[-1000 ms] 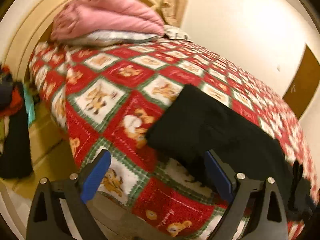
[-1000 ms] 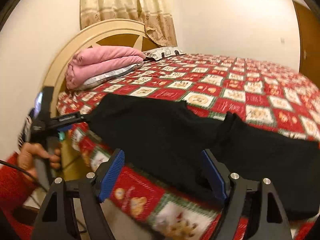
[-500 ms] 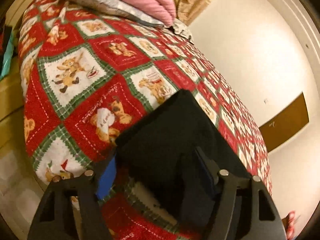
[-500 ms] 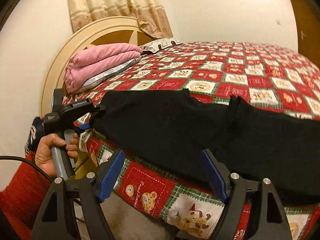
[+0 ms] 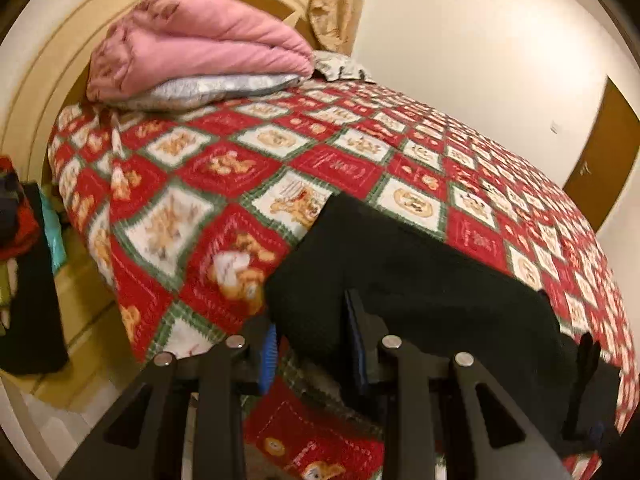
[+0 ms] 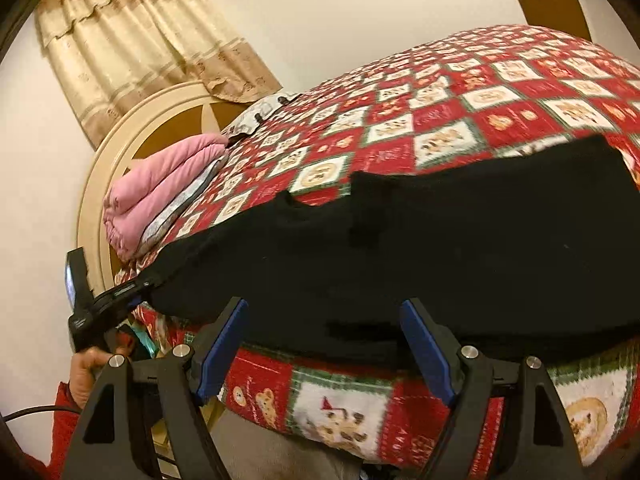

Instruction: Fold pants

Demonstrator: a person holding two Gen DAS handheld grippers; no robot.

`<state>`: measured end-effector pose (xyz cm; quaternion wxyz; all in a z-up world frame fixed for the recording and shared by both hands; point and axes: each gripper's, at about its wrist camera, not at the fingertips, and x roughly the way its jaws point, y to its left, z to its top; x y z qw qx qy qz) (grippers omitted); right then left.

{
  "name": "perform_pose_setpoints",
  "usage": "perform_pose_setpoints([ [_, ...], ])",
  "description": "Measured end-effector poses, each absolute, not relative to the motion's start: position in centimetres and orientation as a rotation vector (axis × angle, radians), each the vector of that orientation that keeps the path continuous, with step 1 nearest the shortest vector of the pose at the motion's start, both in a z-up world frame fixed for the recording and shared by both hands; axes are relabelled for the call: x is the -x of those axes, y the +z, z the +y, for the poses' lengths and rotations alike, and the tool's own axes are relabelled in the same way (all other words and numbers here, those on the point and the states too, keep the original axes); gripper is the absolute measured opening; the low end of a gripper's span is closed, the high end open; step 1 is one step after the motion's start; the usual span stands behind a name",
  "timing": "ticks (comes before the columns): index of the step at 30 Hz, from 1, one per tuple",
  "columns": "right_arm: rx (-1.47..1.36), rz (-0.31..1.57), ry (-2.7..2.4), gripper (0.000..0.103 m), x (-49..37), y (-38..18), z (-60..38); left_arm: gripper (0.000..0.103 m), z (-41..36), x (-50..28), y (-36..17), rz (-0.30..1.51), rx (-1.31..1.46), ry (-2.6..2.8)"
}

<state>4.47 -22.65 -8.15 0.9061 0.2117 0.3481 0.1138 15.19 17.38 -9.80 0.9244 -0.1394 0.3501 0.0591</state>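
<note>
Black pants lie flat along the near edge of the bed, also filling the middle of the right wrist view. My left gripper has closed most of the way on the pants' near left corner, with fabric between its blue pads. In the right wrist view the left gripper pinches that corner at the bed's left edge. My right gripper is open and empty, its fingers just below the pants' near edge at the bed side.
The bed carries a red, white and green teddy-bear quilt. A folded pink blanket on a grey pillow lies by the cream headboard. Dark clothes hang left of the bed. A brown door stands far right.
My left gripper moved onto the pants' corner and narrowed from wide open to gripping the fabric. My right gripper tilted and came closer to the pants' near edge, still open.
</note>
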Motion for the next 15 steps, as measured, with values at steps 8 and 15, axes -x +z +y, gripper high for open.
perform_pose_setpoints([
  [8,-0.415,0.733,0.282,0.08,-4.4,-8.7,-21.8,0.068,20.4,-14.3,-7.0,0.593,0.18,0.185],
  [15,-0.401,0.747,0.285,0.08,-4.5,-8.8,-21.3,0.068,19.2,-19.0,-10.6,0.697,0.232,-0.005],
])
